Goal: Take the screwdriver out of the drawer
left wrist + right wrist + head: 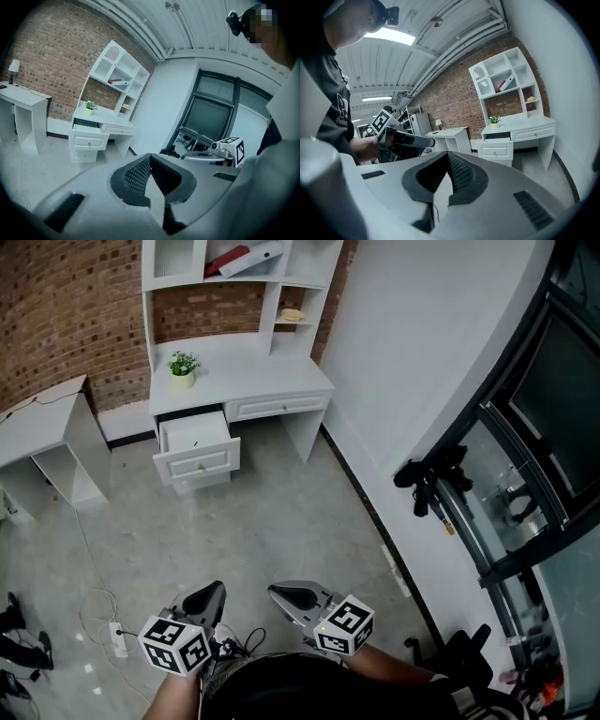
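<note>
- Well, both my tools were empty: the left gripper (207, 599) and right gripper (298, 597) each had its jaws pressed together on nothing, held close to my body.
- The drawer (195, 432) stood pulled out of the desk (267, 381) at 11 o'clock, well apart from me; I could not make out the screwdriver inside from there.
- A cable (86, 606) lay on the floor at 9 o'clock; drifting left on the walk could snag it.
- Reaching in with jaws together would only shove the screwdriver about, and a high reach could knock the plant (182, 369) above the drawer.
</note>
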